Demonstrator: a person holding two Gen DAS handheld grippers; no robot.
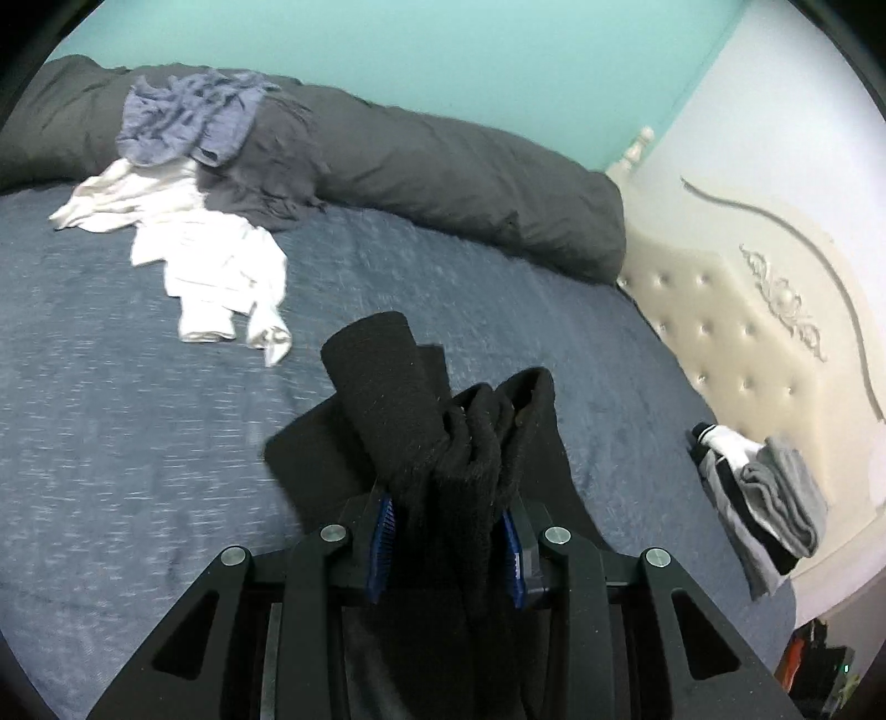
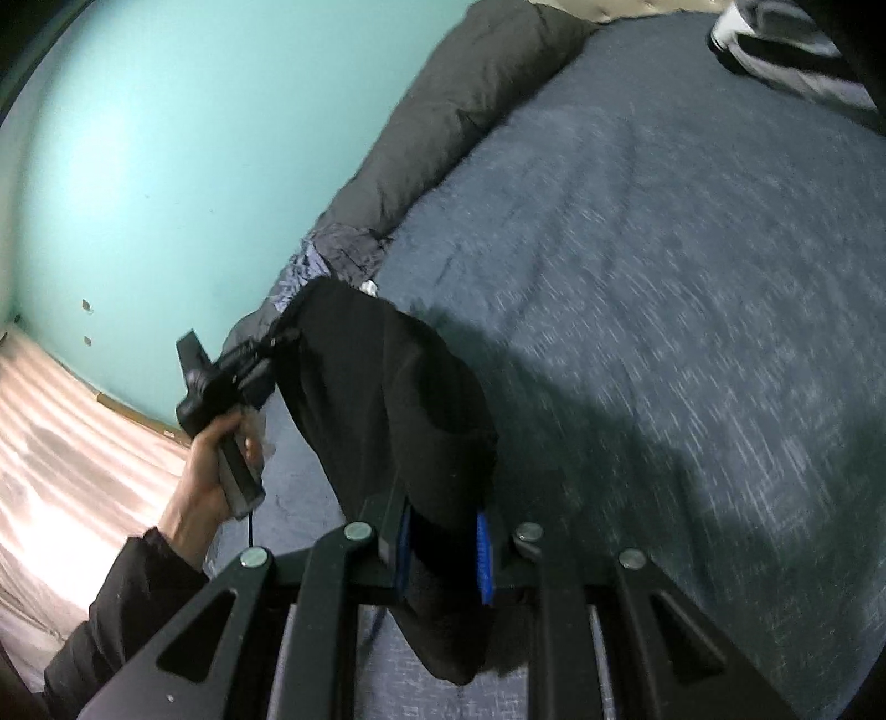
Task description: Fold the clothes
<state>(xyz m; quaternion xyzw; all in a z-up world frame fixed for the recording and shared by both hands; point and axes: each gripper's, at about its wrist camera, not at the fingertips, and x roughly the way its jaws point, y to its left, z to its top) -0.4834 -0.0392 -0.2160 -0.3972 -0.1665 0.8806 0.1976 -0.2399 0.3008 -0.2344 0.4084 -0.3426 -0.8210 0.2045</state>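
Blue bed; both tongs clamp bunched black fleece garment.

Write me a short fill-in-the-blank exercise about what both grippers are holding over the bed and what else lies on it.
1. Both the left gripper and the right gripper are shut on a soft garment coloured ____.
2. The crumpled white clothes lie on a bedspread coloured ____.
3. The long dark grey pillow lies along a wall painted ____.

Missing words: black; blue; turquoise
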